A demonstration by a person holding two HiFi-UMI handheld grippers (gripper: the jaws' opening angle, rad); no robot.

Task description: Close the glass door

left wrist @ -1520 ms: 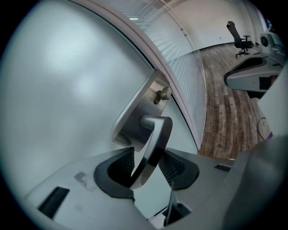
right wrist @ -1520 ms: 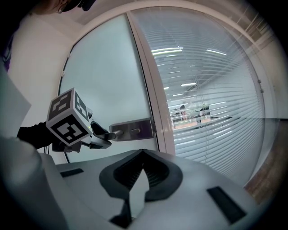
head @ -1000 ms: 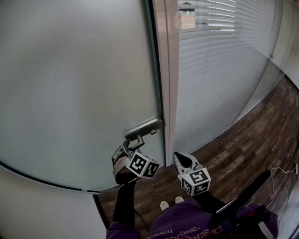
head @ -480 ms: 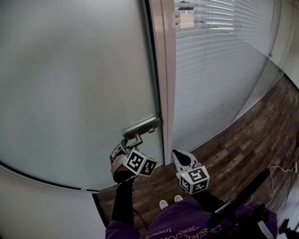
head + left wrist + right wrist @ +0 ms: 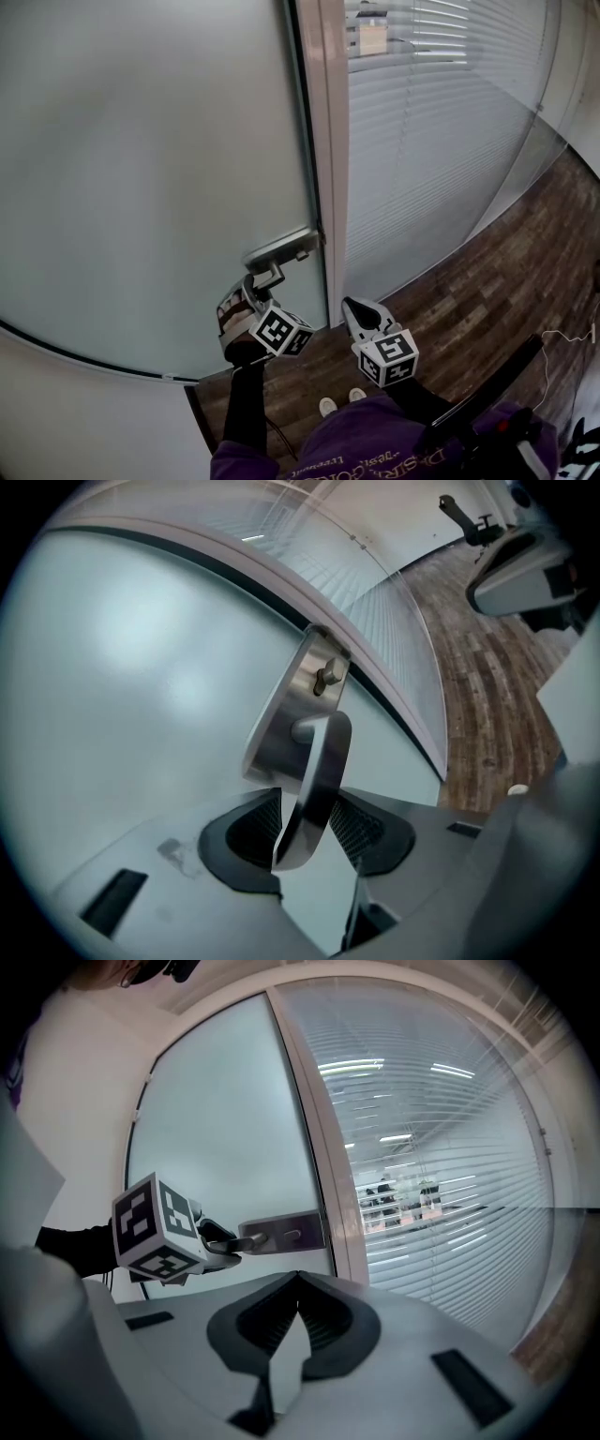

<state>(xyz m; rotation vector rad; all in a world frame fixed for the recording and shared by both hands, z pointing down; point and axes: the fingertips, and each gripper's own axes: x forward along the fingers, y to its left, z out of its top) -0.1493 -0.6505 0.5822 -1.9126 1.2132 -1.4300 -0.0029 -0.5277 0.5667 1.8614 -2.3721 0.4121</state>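
While the left gripper point(image 5: 253, 284) clamps the door handle point(image 5: 319, 761) of the glass door point(image 5: 159, 169), the right gripper point(image 5: 352, 310) hangs pinched together, empty.

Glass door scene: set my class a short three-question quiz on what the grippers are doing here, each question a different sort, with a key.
1. True or false: the right gripper grips the lever handle.
2. Multiple choice: what does the left gripper hold between its jaws? A) the lever handle B) a blind cord C) nothing
3. Fill in: right of the door frame hang slatted ______.
Key: 1 false, its jaws are together with nothing between them; 2 A; 3 blinds.
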